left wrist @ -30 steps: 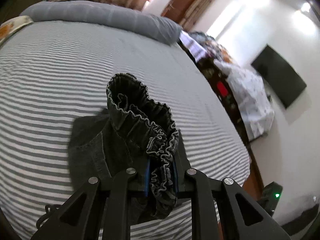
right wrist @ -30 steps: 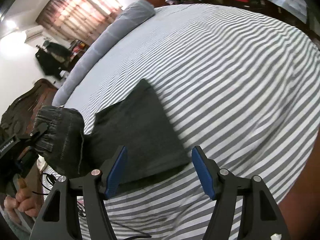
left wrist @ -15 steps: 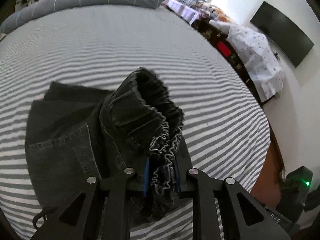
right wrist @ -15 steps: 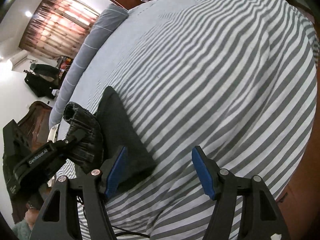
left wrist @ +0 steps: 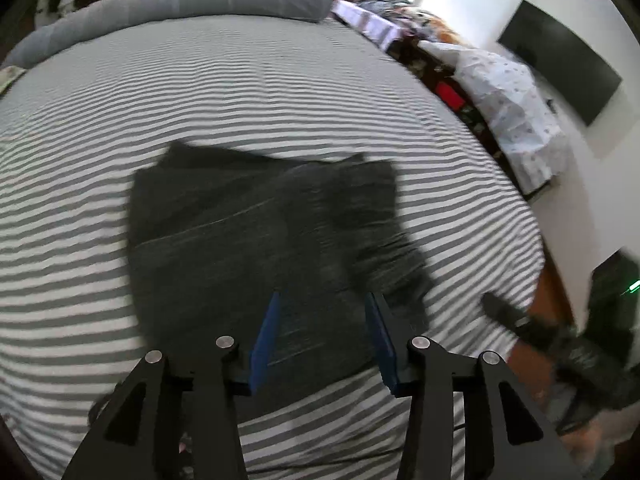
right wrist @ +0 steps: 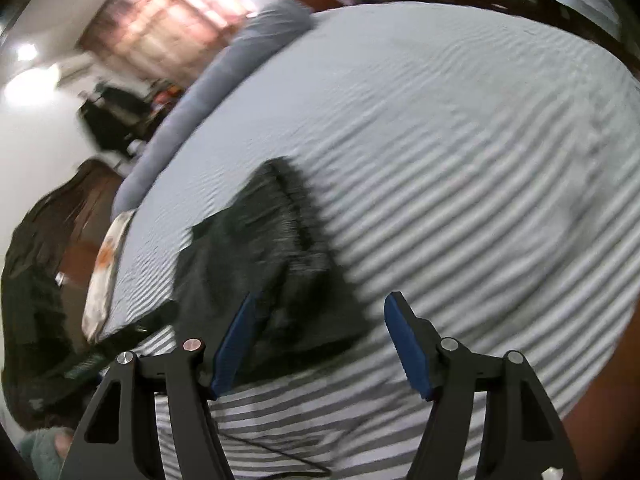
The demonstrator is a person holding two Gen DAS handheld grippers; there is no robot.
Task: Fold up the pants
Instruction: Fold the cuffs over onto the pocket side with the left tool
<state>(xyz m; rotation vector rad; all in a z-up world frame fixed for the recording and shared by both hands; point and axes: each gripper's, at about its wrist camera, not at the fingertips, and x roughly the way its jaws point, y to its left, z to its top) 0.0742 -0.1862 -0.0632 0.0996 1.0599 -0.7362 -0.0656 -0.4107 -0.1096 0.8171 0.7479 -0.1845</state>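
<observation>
Closest to the left wrist camera, the left gripper [left wrist: 322, 340] now has its blue pads apart, with only the flat cloth seen through the gap; its jaws have just been opening, and nothing is pinched between them any more. Half a second ago these same pads were closed on the gathered waistband, which stood up as a bunched roll in front of the camera. That roll is gone from the air: the pants [left wrist: 256, 240] lie as a dark, compact, roughly rectangular bundle on the striped bed sheet [left wrist: 280, 92], directly ahead of the pads. In the right wrist view, the right gripper [right wrist: 318, 340] is also spread wide and carries nothing, as it was before; the bundle [right wrist: 264, 256] lies just ahead and to its left. The picture is blurred, so I cannot tell how neat the edges are. I judge that the last fold has been laid down and released, so the task seems near its end. Farther away, the grey bolster [left wrist: 192, 0] lies along the head of the bed.
</observation>
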